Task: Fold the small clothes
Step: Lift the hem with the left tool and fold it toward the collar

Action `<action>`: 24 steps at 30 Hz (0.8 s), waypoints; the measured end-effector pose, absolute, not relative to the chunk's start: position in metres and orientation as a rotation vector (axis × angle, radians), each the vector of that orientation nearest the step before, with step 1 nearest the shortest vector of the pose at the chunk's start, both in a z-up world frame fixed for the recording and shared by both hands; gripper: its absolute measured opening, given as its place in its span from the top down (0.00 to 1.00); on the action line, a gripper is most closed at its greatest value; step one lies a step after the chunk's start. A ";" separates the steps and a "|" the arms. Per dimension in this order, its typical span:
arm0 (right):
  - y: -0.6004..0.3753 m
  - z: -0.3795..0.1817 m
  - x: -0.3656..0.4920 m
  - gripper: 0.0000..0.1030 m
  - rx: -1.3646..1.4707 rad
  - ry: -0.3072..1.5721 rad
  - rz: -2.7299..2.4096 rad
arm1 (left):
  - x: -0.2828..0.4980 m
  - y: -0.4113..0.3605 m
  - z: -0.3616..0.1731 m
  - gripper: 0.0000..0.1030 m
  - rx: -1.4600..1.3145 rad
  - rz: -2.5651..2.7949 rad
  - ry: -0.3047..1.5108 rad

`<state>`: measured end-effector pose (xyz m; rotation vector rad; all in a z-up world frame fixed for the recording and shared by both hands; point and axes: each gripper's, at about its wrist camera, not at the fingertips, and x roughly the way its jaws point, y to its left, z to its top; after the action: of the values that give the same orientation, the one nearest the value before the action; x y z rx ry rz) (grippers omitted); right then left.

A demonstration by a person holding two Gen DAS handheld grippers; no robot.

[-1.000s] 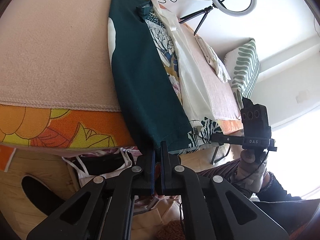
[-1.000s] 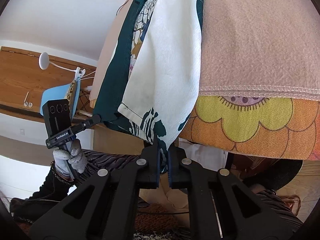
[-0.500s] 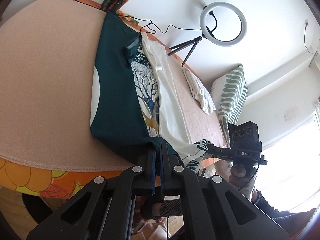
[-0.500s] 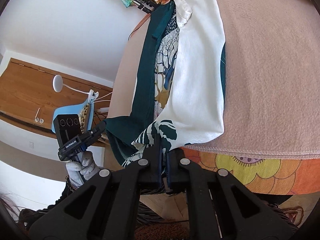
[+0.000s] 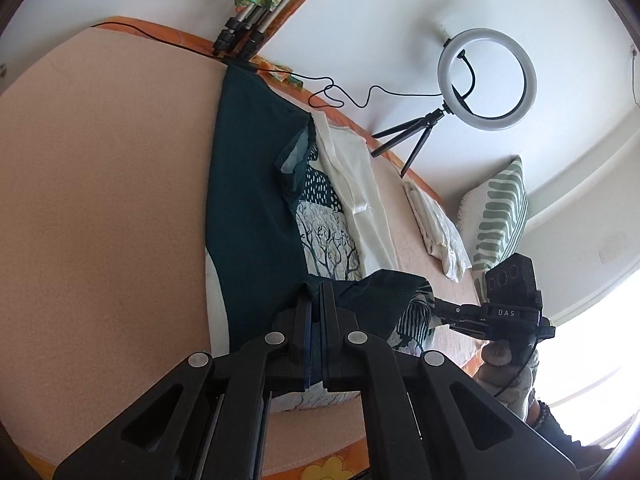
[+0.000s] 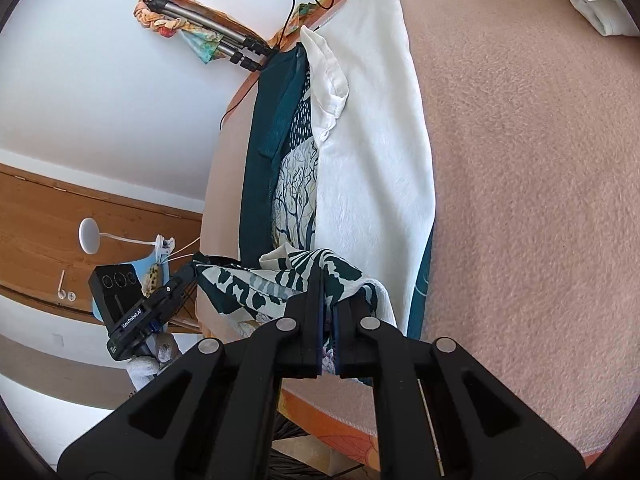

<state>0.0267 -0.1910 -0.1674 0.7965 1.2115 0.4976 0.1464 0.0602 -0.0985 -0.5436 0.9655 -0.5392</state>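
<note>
Left wrist view: the left gripper (image 5: 316, 292) pinches the printed garment's (image 5: 256, 208) teal hem; the right gripper (image 6: 326, 280) clamps its patterned hem, lifted above the pink blanket (image 6: 520, 160).

You are in a home room set up for filming. The work surface is covered by a beige fleece blanket (image 5: 100, 208) over an orange floral sheet (image 6: 328, 428), as on a bed or couch. A green-and-white leaf-patterned cushion (image 5: 500, 216) leans on the white wall. A white ring light on a small black tripod (image 5: 486, 80) stands at the far edge, with folded metal tripod legs (image 5: 248, 28) beside it. A brown wooden door (image 6: 80, 208) and a bright window (image 5: 600, 340) complete the room.
</note>
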 end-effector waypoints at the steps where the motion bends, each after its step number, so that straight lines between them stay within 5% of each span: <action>1: -0.192 -0.172 0.032 0.96 0.806 1.217 0.489 | 0.151 0.060 -0.102 0.98 -0.542 -0.527 0.971; 13: -0.197 -0.199 0.065 0.94 0.816 1.272 0.447 | 0.178 0.056 -0.130 0.98 -0.514 -0.468 1.017; 16: -0.205 -0.195 0.067 0.81 0.834 1.250 0.448 | 0.180 0.056 -0.126 0.97 -0.504 -0.456 1.005; 18: -0.212 -0.184 0.064 0.52 0.823 1.207 0.454 | 0.178 0.054 -0.118 0.87 -0.448 -0.426 0.978; 24: -0.208 -0.141 0.044 0.50 0.537 1.075 0.436 | 0.160 0.049 -0.092 0.85 -0.298 -0.412 0.869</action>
<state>0.0439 -0.2079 -0.1409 0.5366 1.0752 0.4364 0.1599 0.0486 -0.0917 -0.2978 0.8691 -0.4122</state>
